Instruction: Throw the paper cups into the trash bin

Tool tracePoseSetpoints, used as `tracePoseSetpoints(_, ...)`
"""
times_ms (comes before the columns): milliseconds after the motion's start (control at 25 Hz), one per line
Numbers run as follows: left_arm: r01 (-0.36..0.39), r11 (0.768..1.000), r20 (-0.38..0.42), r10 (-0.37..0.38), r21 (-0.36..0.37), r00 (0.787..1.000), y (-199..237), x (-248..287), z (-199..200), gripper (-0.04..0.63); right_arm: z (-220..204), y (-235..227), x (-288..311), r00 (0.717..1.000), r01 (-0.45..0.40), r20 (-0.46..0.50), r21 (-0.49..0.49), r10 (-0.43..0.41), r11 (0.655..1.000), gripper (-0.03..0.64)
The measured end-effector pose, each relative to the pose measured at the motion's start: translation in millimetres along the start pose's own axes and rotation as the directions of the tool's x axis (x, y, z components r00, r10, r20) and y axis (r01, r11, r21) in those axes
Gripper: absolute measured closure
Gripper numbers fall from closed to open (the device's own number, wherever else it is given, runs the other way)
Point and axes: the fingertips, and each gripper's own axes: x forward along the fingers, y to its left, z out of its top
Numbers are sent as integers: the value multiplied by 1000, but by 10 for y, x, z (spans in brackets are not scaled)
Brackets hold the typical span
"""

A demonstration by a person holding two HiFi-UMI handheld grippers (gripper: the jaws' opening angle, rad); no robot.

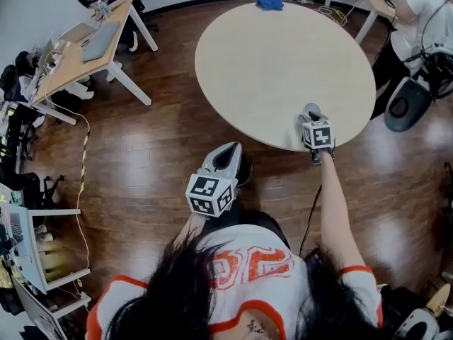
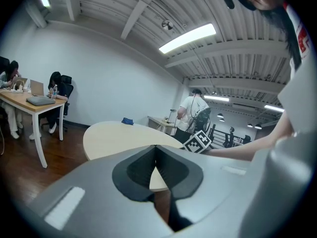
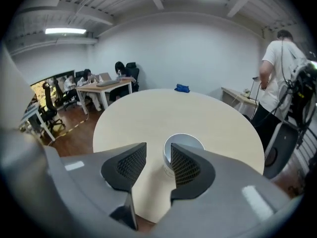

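Only the right gripper view shows the paper cup [image 3: 184, 142]: it stands upright near the round table's [image 3: 148, 113] near edge, partly behind one spread finger of the right gripper [image 3: 158, 148] and not pinched, while in the head view that gripper covers it. The left gripper [image 2: 156, 148], its fingers pressed together on nothing, hangs off the table's edge over the wood floor [image 1: 141, 154]. Beyond the cup the tabletop lies open up to a blue cloth [image 3: 182, 88] at the far rim.

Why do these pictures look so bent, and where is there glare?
Head view: lamp glare sheens the wooden floor. Left gripper view: wide-angle lens bends the ceiling beams, dark corners, ceiling light blown white. Right gripper view: same bulge; paper cup looks sharp.
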Motion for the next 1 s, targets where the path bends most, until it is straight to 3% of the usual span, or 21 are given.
tracePoseSetpoints(200,4,1000,-18,-4,-3,1000,52,18,-7,595,-135,-23,176,989,-2,-149,-155,-21,988,475)
tracePoseSetpoints(360,59,998,-58,-57,23,997,17,127,-92,595,-262,-20,254,974,-16,-226,-151,-19,988,475)
tracePoseSetpoints(600,114,992,-92,-109,51,990,-82,385,-241,595,-274,-109,230,971,30,-233,-137,-61,990,531)
tracePoseSetpoints(840,131,991,-132,-126,27,983,-159,516,-460,595,-336,-137,193,958,33,-280,-113,-64,993,581)
tracePoseSetpoints(1000,134,991,-134,-130,21,982,-174,477,-504,595,-202,-5,57,982,17,-185,-91,-34,996,583)
